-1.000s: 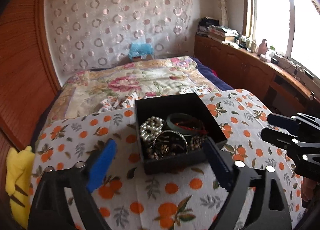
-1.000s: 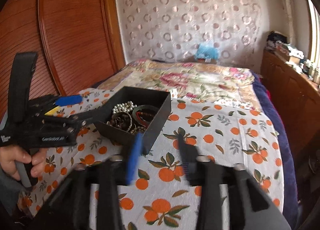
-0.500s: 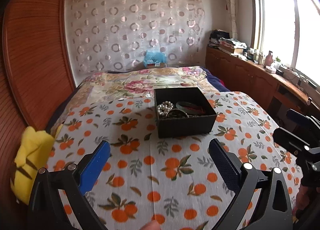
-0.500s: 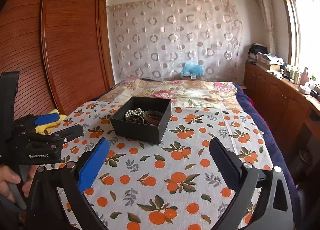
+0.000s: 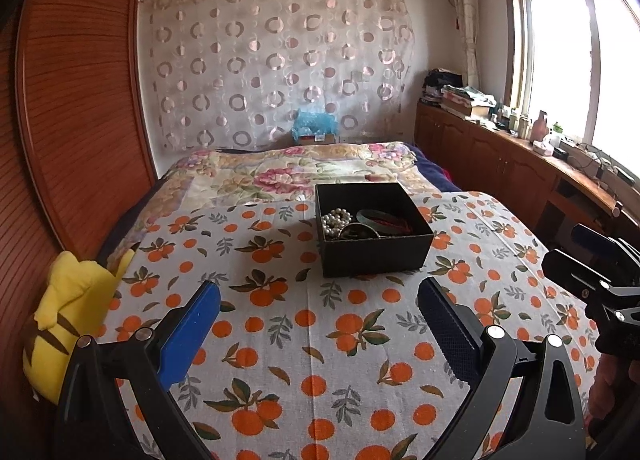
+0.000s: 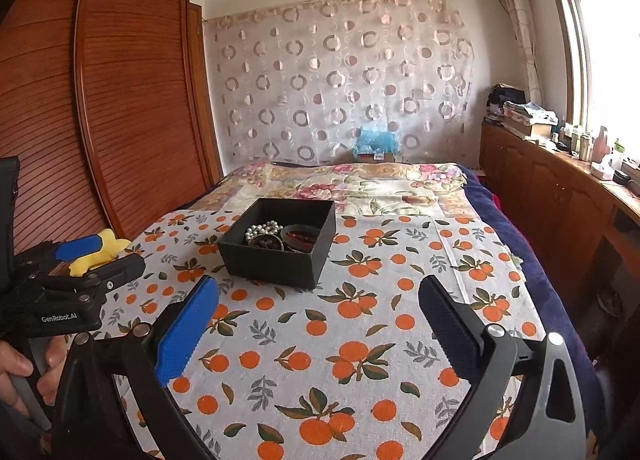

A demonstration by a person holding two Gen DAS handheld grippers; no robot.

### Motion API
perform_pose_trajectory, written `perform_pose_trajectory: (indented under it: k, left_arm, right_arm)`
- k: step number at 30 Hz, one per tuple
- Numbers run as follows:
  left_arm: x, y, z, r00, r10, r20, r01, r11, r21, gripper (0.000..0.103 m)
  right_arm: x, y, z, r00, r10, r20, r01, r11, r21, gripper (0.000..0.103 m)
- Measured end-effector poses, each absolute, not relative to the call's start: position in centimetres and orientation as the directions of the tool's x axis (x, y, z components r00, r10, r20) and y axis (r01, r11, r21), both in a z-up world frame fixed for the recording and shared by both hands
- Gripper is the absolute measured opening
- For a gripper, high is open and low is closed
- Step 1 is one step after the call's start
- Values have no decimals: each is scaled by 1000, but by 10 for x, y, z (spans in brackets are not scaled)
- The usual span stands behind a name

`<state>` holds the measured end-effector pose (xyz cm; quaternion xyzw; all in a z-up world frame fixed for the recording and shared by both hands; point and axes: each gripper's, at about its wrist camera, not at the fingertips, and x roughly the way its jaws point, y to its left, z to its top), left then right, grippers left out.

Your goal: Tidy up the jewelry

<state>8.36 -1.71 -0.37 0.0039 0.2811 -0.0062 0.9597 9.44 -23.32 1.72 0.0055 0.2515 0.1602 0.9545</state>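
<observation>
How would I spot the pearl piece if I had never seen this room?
Start at the bed's orange-print cloth, where one open black box sits. Look inside at its left side: the pearl bracelet is a cluster of shiny white beads. Its neighbours are darker, a greenish bangle and metal-toned pieces.

Black box [image 5: 376, 256], orange-printed white cloth [image 5: 320, 340]

open orange-print cloth [image 5: 320, 340] all round the black box [image 5: 376, 256] | box top uncovered | yellow plush [image 5: 72, 300] at left edge | both grippers hang well short
</observation>
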Motion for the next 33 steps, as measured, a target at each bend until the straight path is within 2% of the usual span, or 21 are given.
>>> perform_pose_trajectory:
  k: [33]
  left_arm:
    - [77,-23,6,853,-12,-522,17,1000,6,95]
  right_arm:
    - [94,-236,19,827,305,-472,-298,950,91,101]
